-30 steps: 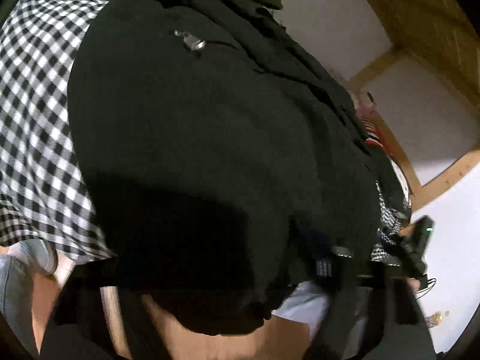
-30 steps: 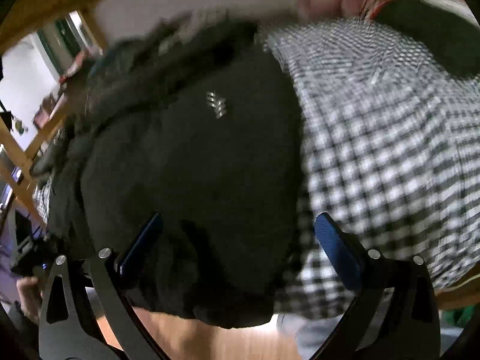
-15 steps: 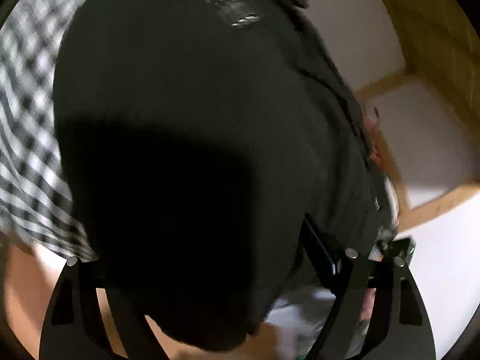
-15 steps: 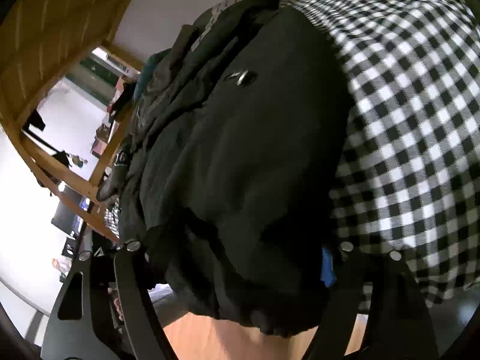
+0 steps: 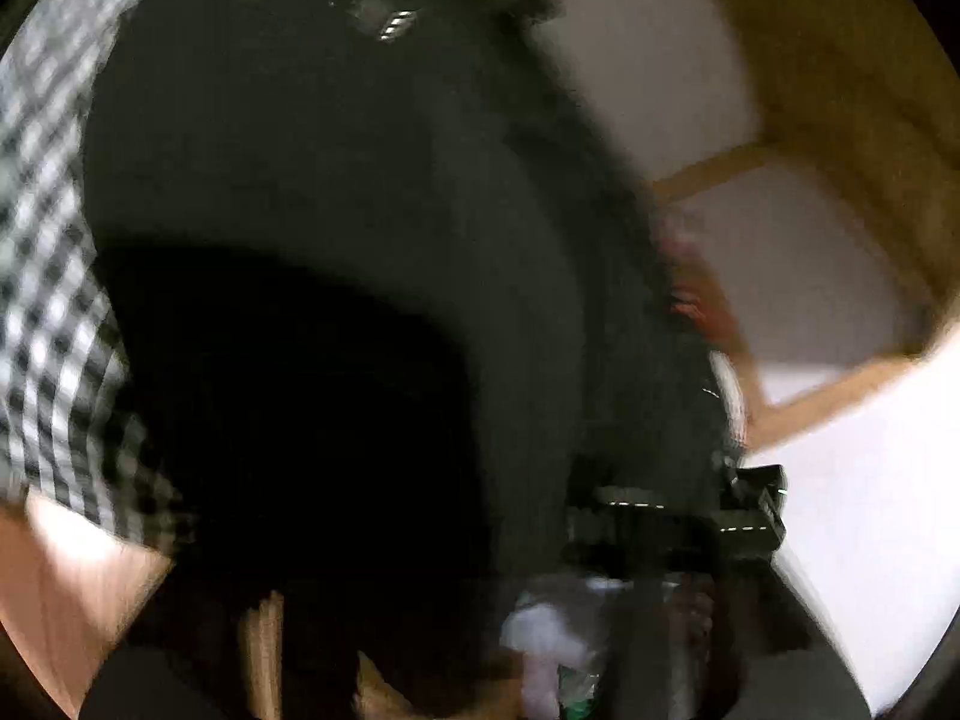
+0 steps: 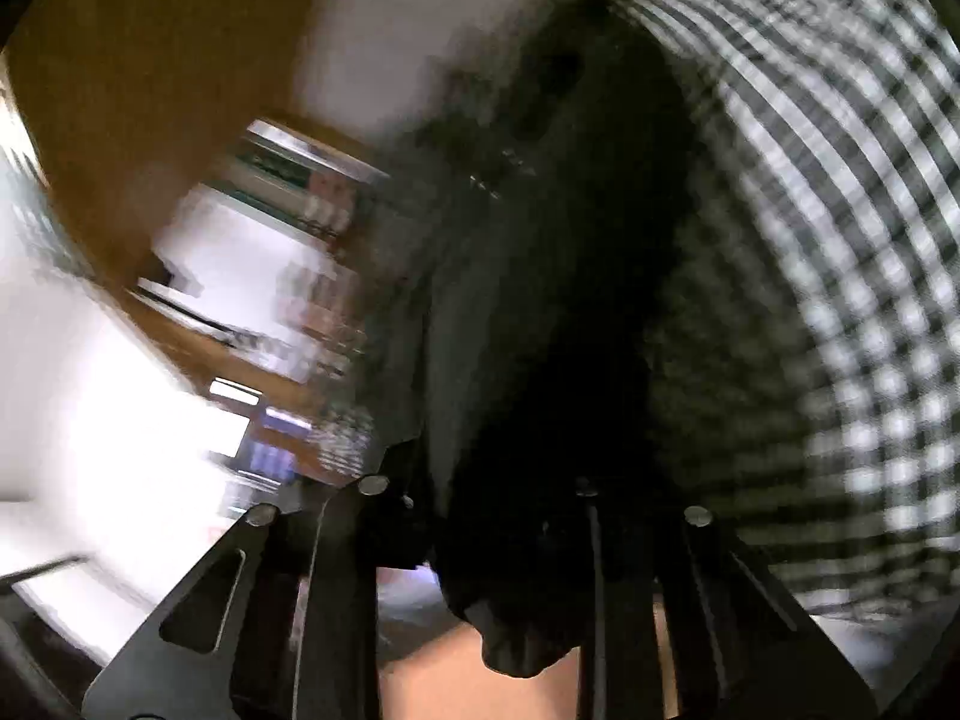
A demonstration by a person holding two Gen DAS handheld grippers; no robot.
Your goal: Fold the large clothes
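Note:
A large black garment [image 5: 336, 252] with a small metal tag [image 5: 384, 18] lies on a black-and-white checked cloth [image 5: 42, 276]. Both views are blurred by motion. In the right wrist view the garment [image 6: 540, 324] hangs between my right gripper's [image 6: 480, 504] fingers, which have closed in on its near edge. In the left wrist view the garment fills the lower frame in deep shadow and hides my left gripper's fingers. The other gripper's dark body [image 5: 720, 516] shows at the lower right there.
The checked cloth [image 6: 840, 240] covers the surface to the right in the right wrist view. Wooden beams [image 5: 840, 120] and white walls lie beyond. A wooden floor [image 6: 468, 684] shows below the cloth's edge.
My right gripper went from wide open to closed on the garment's near edge and swung left. My left gripper pushed further into the garment, and its fingers dropped out of sight.

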